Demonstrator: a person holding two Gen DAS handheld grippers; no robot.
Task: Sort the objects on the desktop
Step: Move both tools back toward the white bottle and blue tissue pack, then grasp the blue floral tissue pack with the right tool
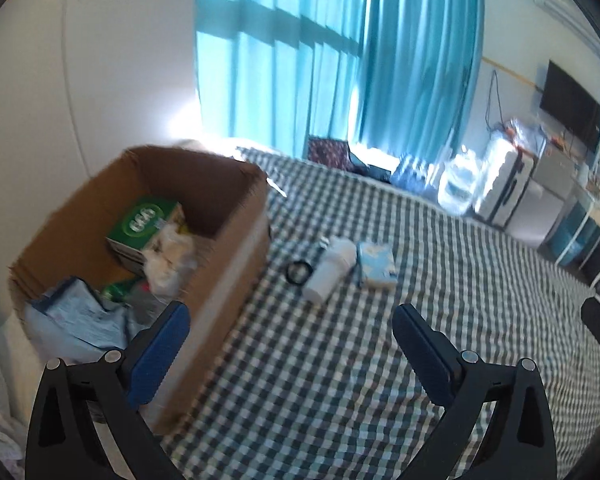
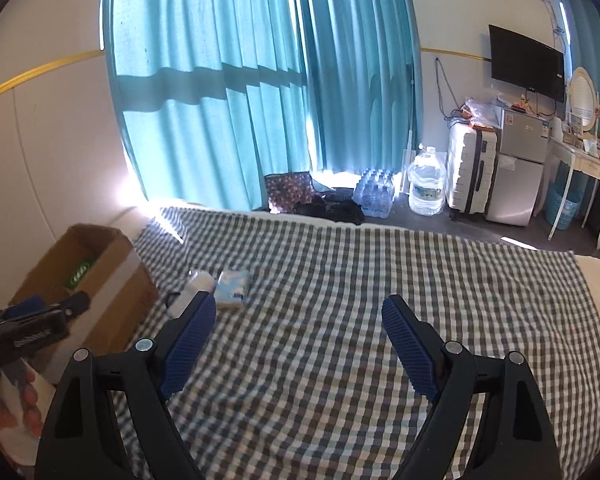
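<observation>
- Cardboard box (image 1: pixel 204 280): at the left on the checked cloth (image 1: pixel 420 288), top open, one side close against my left gripper's left finger
- In the box: a green carton (image 1: pixel 144 224) toward the back, a crumpled clear bag (image 1: pixel 170 258) against it, a green bottle (image 1: pixel 118 290) lower down, a pale blue pouch (image 1: pixel 74 314) at the near corner
- My left gripper (image 1: pixel 290 330): jaws spread wide, nothing between the blue pads (image 1: pixel 158 358), only cloth showing in the gap; it hangs over the cloth beside the box
- Black ring (image 1: pixel 299 271): flat on the cloth just right of the box, touching the white bottle
- White bottle (image 1: pixel 330 270): lying on its side, between the ring and the tissue pack
- Tissue pack (image 1: pixel 376 266): light blue, flat on the cloth, right of the bottle and close against it
- My right gripper (image 2: pixel 302 316): jaws wide apart, nothing held, over bare cloth well right of the three loose items; its tip shows at the right edge of the left wrist view
- Behind the cloth: a teal curtain (image 2: pixel 260 80), then water bottles (image 2: pixel 374 192), a suitcase (image 2: pixel 470 168) and a small fridge (image 2: pixel 518 160) on the floor at the far right
</observation>
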